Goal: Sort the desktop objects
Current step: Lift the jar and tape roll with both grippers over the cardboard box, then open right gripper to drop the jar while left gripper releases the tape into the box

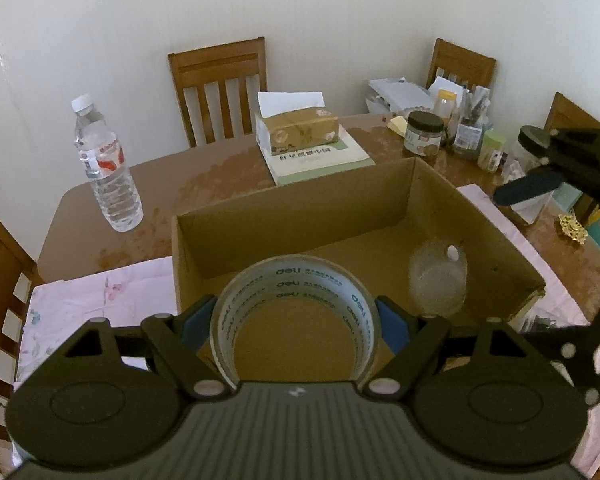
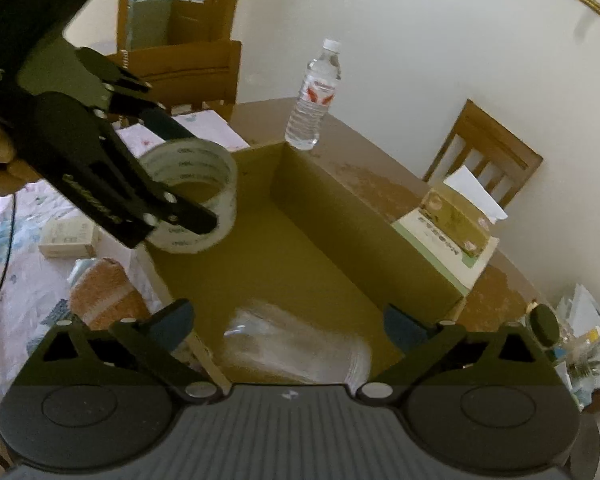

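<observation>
Tape roll (image 1: 296,312), "deli" printed inside

Dim, soft light; fisheye-bent edges; foreground perhaps blurred.

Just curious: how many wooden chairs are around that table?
4 in the left wrist view: one behind the tissue box, one in the far right corner, one at the right edge, one at the left edge. Others may be hidden.
</observation>
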### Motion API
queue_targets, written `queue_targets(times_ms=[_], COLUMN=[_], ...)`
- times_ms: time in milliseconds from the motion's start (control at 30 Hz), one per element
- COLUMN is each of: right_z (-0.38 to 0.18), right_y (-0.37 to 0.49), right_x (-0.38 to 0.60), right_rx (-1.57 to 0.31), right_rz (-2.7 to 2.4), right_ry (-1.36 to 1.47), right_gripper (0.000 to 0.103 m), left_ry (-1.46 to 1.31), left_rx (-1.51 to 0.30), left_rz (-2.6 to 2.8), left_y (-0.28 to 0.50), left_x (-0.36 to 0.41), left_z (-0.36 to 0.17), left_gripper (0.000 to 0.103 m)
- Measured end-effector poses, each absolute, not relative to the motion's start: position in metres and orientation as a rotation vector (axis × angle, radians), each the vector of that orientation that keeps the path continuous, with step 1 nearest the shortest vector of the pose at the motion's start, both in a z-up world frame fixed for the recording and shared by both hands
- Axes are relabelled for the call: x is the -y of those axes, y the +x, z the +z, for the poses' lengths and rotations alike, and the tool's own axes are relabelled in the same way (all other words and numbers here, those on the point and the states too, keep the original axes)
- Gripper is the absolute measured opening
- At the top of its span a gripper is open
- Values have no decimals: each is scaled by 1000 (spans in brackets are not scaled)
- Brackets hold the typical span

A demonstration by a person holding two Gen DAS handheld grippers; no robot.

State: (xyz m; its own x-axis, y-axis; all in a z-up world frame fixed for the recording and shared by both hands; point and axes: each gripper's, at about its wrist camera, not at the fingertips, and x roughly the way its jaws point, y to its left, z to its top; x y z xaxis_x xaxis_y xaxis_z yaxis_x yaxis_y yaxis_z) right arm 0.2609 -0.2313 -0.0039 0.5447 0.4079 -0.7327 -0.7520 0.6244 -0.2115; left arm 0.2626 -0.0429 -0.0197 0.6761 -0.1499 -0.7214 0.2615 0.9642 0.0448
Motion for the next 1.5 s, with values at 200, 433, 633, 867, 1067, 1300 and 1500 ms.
queue_targets(times_ms=[200, 433, 633, 867, 1067, 1300, 1500], right_z=[-7, -9, -9, -9, -15, -18, -21], right_y=[254, 239, 225, 206, 183, 159, 142], right_x=[232, 243, 253, 263, 263, 261, 264], right_rx=[-718, -755, -761, -777, -793, -792, -792], right_rz=[704, 665, 637, 593, 605, 645, 674], right_ry=[-545, -488, -454, -398, -369, -342, -331], right_gripper=[103, 103, 103, 103, 103, 103, 103], left_ry=[158, 166, 174, 185, 169, 128, 90], left_rx=[-822, -853, -841, -816, -792, -764, -784], left_rz=[-238, -245, -234, -211, -175, -126, -77], left_y=[271, 280, 276, 253, 218, 173, 144], left_x=[43, 47, 49, 43, 33, 21, 16], left_z=[-31, -43, -40, -21, -8, -7, -14], left_gripper=[83, 84, 89, 94, 94, 95, 98])
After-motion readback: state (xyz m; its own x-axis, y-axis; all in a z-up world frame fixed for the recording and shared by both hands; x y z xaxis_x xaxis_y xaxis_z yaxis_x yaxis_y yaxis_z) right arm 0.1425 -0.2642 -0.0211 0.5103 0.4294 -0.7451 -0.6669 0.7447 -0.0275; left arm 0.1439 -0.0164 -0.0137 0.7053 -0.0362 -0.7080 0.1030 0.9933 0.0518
